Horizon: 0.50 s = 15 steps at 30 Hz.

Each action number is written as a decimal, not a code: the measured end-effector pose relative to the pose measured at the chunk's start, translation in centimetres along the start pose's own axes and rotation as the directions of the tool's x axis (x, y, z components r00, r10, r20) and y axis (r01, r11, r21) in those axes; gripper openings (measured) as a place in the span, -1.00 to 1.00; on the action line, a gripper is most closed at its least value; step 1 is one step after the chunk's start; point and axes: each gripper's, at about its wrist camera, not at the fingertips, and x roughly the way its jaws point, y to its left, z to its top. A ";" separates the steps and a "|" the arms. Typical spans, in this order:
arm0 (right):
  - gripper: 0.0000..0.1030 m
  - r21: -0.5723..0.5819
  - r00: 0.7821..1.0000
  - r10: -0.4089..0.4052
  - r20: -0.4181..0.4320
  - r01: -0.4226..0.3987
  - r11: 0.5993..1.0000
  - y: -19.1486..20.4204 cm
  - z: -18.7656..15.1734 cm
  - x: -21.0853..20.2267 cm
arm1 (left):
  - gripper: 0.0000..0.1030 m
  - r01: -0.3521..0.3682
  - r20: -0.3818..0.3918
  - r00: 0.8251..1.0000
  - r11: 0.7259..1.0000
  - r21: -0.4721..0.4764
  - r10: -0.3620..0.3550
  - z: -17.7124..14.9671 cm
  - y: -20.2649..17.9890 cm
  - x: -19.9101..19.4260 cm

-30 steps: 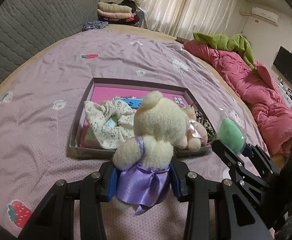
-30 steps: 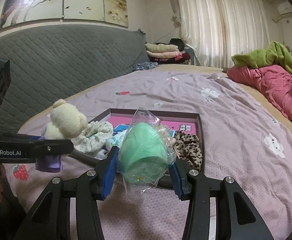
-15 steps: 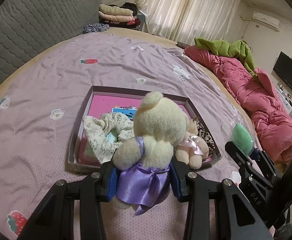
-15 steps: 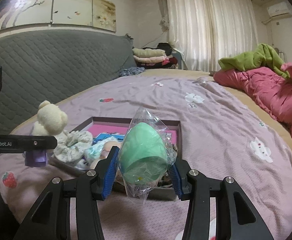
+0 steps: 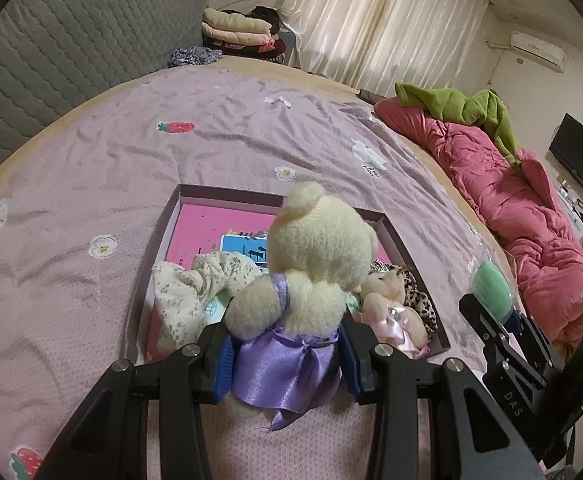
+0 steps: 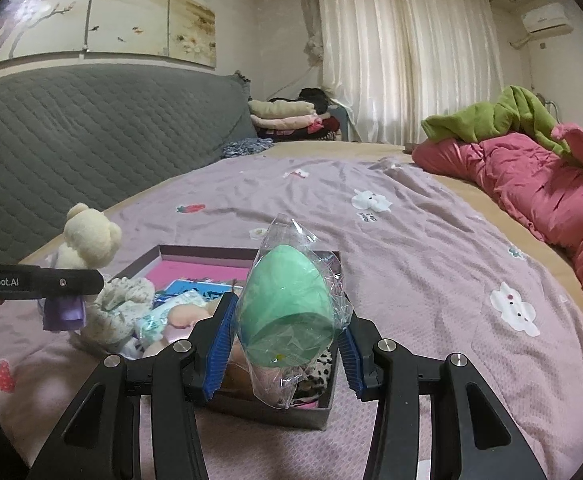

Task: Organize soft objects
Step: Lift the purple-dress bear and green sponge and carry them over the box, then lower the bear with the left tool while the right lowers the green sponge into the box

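holding the cream teddy bear [image 5: 315, 256] by its purple skirt, the left gripper [image 5: 287, 360] hangs over the near edge of the shallow box [image 5: 227, 194]. the right gripper [image 6: 283, 344] clamps the wrapped green egg sponge [image 6: 287, 292]. lower each into the bare pink floor, clear of the floral cloth [image 5: 195, 288].

Pink quilt [image 5: 531, 208], green blanket [image 6: 503, 116], folded clothes [image 5: 239, 30]
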 end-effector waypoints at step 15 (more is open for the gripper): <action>-0.05 -0.013 0.999 -0.029 0.022 0.029 0.999 -1.4 0.6 1.9 | -0.16 0.020 -0.071 0.997 0.996 -0.092 -0.027 0.5 0.9 3.4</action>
